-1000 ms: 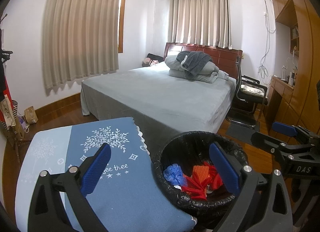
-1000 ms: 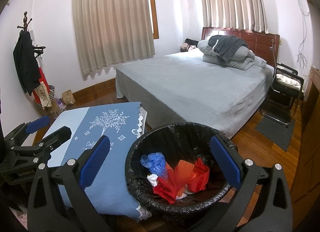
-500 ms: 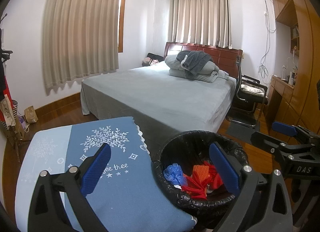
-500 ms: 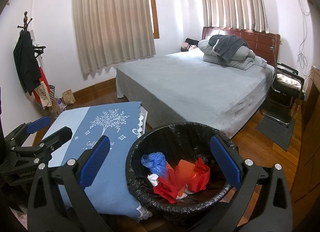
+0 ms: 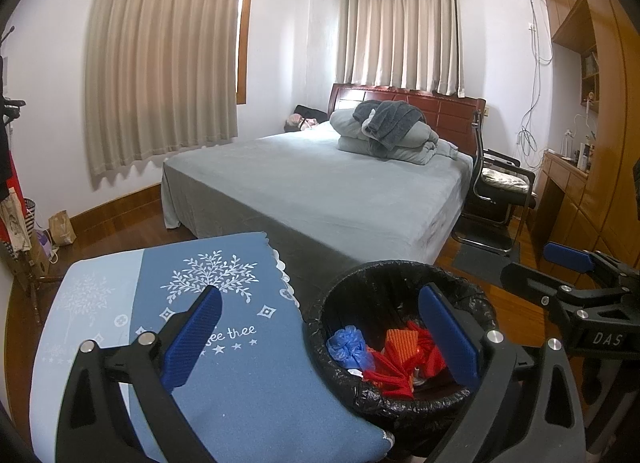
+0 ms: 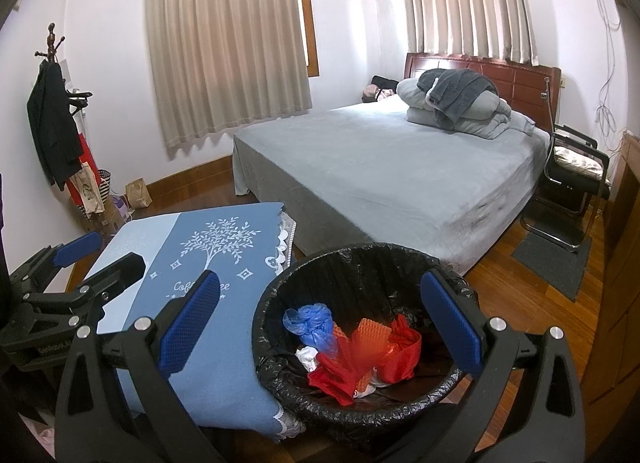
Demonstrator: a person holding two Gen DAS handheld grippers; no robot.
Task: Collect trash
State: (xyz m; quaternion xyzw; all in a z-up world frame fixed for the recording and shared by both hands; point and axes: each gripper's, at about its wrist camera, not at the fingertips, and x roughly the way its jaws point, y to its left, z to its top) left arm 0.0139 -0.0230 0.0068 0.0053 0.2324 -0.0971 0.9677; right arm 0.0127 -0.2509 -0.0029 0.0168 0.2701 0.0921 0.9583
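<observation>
A round bin lined with a black bag (image 5: 352, 291) (image 6: 360, 263) stands on the floor beside a small table with a blue cloth (image 5: 224, 383) (image 6: 224, 259). Inside lie a blue plastic bag (image 5: 346, 345) (image 6: 308, 321), red wrappers (image 5: 394, 373) (image 6: 340, 373), an orange mesh piece (image 6: 370, 333) and a white scrap (image 6: 307, 355). My left gripper (image 5: 320, 337) is open and empty, above the table edge and the bin. My right gripper (image 6: 320, 327) is open and empty, above the bin. Each gripper shows in the other's view, the right one (image 5: 576, 275) and the left one (image 6: 84, 259).
A bed with grey sheet (image 5: 320, 183) (image 6: 392, 171) stands behind the bin, folded bedding at its head. A black chair (image 5: 496, 191) (image 6: 576, 179) and a wooden desk (image 5: 560, 183) are at right. A coat rack (image 6: 52, 103) and paper bags (image 6: 138, 193) stand at left.
</observation>
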